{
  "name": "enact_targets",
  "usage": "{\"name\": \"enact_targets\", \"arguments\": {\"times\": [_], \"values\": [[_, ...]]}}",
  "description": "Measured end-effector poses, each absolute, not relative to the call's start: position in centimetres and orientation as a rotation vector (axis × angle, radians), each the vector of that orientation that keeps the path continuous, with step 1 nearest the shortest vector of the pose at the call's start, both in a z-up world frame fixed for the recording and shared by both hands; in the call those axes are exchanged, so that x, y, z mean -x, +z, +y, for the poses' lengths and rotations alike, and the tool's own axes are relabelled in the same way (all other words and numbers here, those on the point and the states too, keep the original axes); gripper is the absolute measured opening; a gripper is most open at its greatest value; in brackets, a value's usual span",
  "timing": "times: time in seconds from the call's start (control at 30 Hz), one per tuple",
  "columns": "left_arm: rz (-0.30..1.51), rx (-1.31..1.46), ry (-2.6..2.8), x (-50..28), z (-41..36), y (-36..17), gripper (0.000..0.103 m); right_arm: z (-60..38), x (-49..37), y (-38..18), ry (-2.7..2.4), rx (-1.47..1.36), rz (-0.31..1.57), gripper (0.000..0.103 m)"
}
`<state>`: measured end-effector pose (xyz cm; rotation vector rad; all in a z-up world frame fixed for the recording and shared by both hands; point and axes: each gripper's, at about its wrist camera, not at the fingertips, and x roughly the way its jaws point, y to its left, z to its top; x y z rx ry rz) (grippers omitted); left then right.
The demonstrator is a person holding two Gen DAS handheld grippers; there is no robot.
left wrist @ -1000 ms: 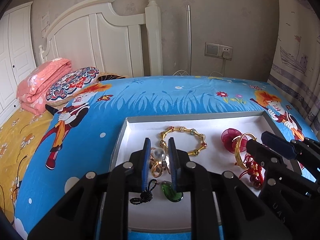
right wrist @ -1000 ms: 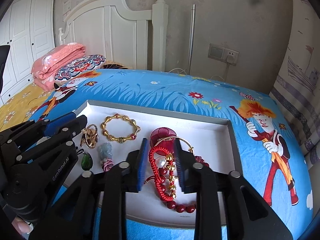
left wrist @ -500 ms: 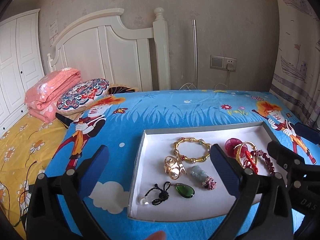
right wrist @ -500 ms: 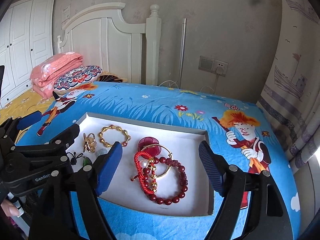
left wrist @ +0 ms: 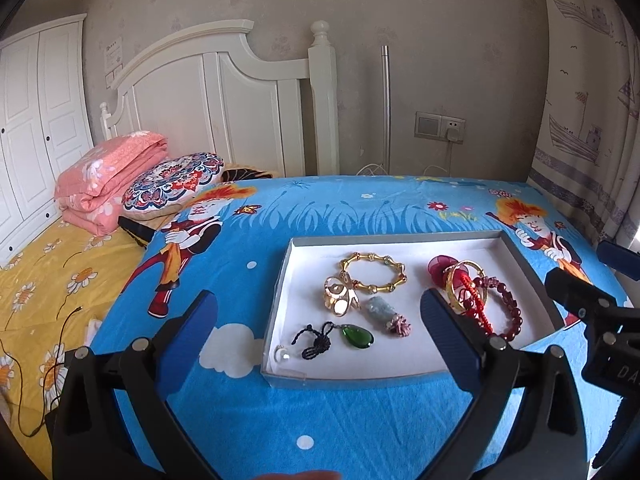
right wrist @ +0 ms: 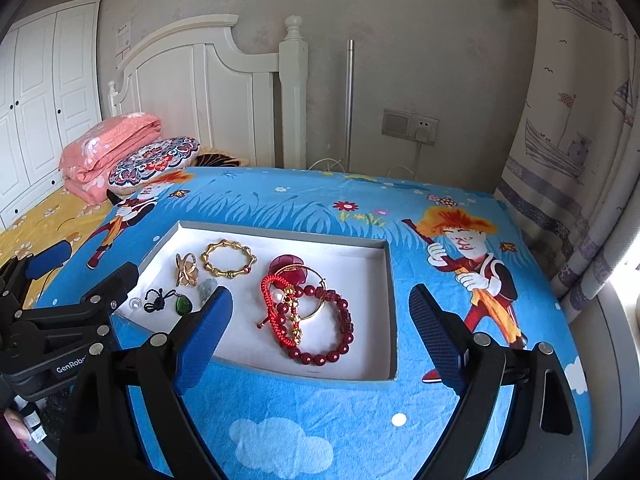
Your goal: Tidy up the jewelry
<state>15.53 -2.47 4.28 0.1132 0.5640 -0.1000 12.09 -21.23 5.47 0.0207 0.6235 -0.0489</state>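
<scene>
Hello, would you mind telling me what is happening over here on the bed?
A person holds two grippers above a white tray of jewelry on the blue bedspread. Both the left gripper and the right gripper are open and hold nothing. In the tray lie a gold beaded bracelet, a green pendant on black cord, and a tangle of red bracelets.

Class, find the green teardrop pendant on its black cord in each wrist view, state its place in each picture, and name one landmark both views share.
Left wrist view: the green pendant lies in the white tray, near its front-left part, just below picture centre.
Right wrist view: the green pendant lies left of centre, beside the right gripper's left finger.
Shared landmark: the gold beaded bracelet, farther back in the tray.
</scene>
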Motion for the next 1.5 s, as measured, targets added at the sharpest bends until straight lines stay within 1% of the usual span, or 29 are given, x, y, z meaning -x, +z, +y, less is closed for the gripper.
{"name": "enact_targets", "arguments": {"times": [0.27,0.6,1.5], "values": [[0.558,-0.144,-0.083,-13.7,-2.6,2.9,0.098,-21.5,-10.5,4.0,-0.072,-0.032,0.611,0.084],[0.591,-0.110,-0.101,-13.4,-2.0,2.0,0.098,-21.6,-10.7,2.9,-0.089,-0.021,0.630,0.084],[0.600,-0.094,-0.101,-13.1,-1.6,2.3,0.098,-20.5,-10.7,2.4,-0.073,-0.015,0.648,0.084]]}}
